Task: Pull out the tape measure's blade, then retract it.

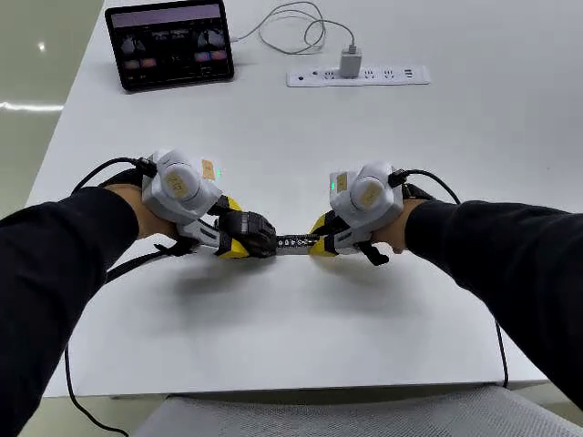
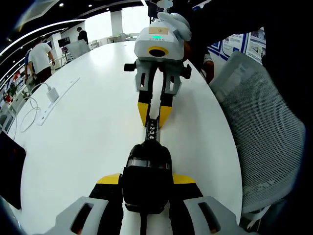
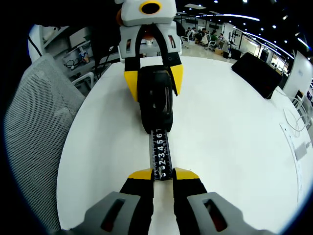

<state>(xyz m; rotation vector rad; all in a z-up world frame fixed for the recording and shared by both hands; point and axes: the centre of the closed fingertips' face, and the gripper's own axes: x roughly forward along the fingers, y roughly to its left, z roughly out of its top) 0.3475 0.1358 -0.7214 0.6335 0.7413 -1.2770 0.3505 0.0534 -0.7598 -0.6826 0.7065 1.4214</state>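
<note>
A black tape measure case (image 1: 251, 233) sits just above the white table, clamped between the yellow-tipped jaws of my left gripper (image 1: 239, 238). In the left gripper view the case (image 2: 148, 174) lies between my own jaws, and its short numbered blade (image 2: 152, 131) runs to the facing right gripper (image 2: 153, 115). My right gripper (image 1: 317, 244) is shut on the blade's end (image 3: 161, 169). The blade (image 3: 160, 152) is out a few centimetres, with digits 2 to 7 showing, and leads to the case (image 3: 155, 100) held by the left gripper (image 3: 152, 78).
A tablet (image 1: 169, 43) stands at the far left of the table (image 1: 291, 319). A white power strip (image 1: 358, 76) with a charger and coiled cable (image 1: 291, 32) lies at the back. A grey mesh chair (image 2: 259, 142) stands at the near edge.
</note>
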